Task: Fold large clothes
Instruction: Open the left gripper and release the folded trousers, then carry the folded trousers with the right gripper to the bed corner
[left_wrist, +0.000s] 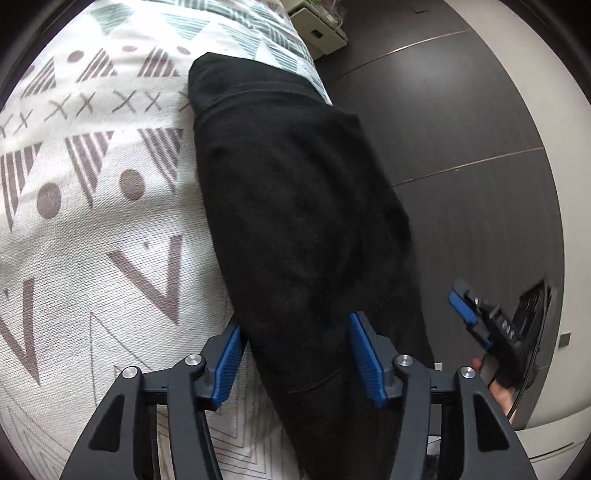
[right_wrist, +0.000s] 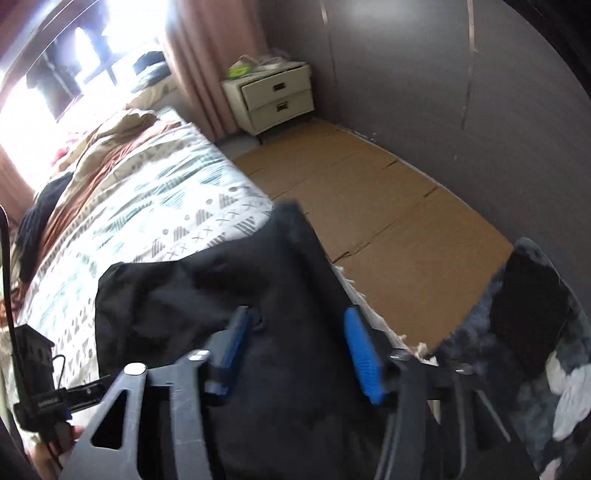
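Note:
A large black garment (left_wrist: 295, 206) lies lengthwise along the right edge of the patterned bedspread (left_wrist: 92, 192), partly hanging over the side. My left gripper (left_wrist: 295, 322) stands open low over its near end. The cloth runs between the blue pads (left_wrist: 229, 358), which do not press on it. To the right, my right gripper (left_wrist: 465, 306) hovers beside the bed edge. In the right wrist view the black garment (right_wrist: 207, 295) fills the foreground, and my right gripper (right_wrist: 295, 319) is open just above it with nothing pinched. That view is blurred.
A white nightstand (right_wrist: 273, 99) stands at the far end of the bed by pink curtains. Flattened cardboard (right_wrist: 369, 206) covers the floor beside a dark wardrobe wall (right_wrist: 443, 92). A brown quilt (right_wrist: 103, 166) is bunched at the bed's head. A grey fuzzy item (right_wrist: 535, 332) is at right.

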